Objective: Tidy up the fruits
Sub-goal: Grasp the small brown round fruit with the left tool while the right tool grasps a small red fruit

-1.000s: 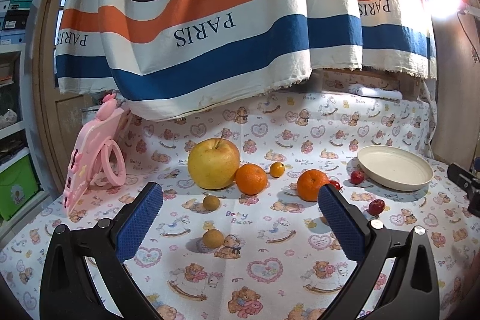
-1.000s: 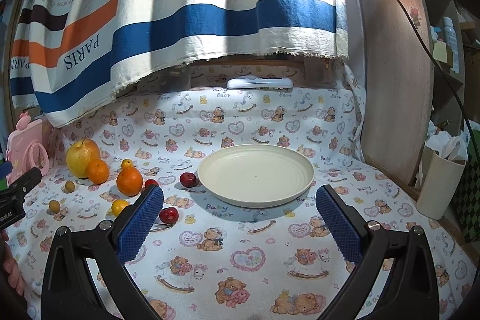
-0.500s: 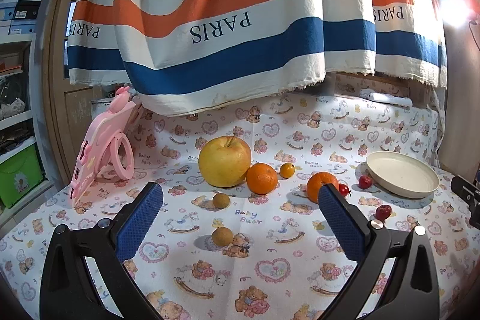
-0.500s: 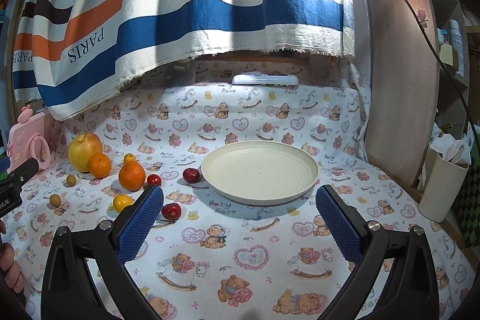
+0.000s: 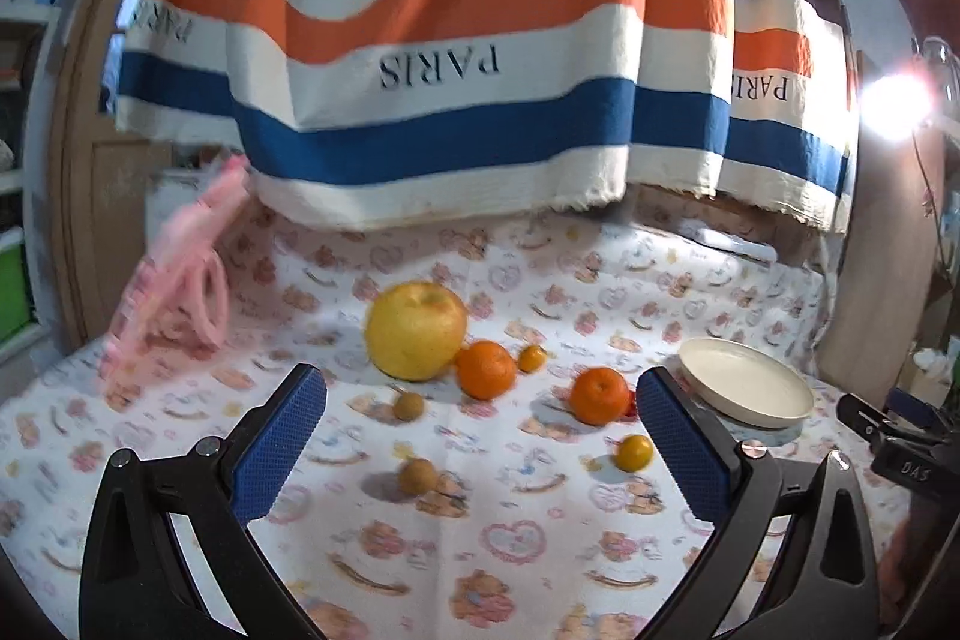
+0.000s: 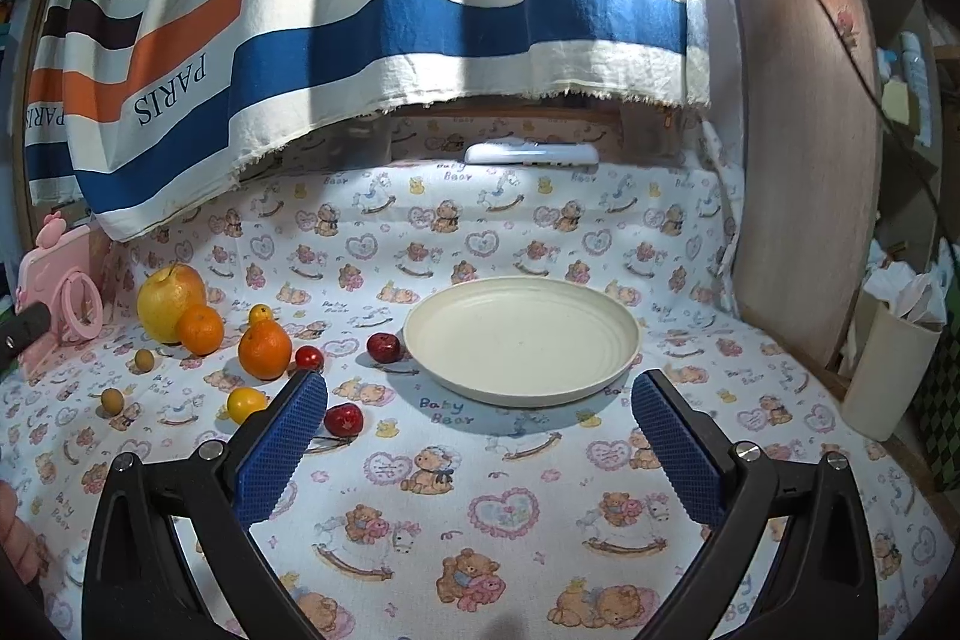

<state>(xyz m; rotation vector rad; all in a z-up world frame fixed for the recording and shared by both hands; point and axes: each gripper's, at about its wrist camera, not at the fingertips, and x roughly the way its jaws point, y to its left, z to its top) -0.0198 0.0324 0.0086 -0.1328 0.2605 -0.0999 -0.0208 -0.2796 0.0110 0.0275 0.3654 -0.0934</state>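
Scattered fruits [image 6: 264, 349] beside bare cream plate [image 6: 521, 340]

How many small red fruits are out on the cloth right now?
3: one touching the plate's left rim, one beside the nearer orange, one by the right gripper's left finger. More may be hidden.

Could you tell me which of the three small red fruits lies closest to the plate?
The dark red fruit right beside the plate's left rim; the other two lie farther left and nearer the right gripper.

Bear-print tablecloth [image 6: 492, 490] carries scattered fruits [image 6: 264, 349]; cream plate [image 6: 522, 340].
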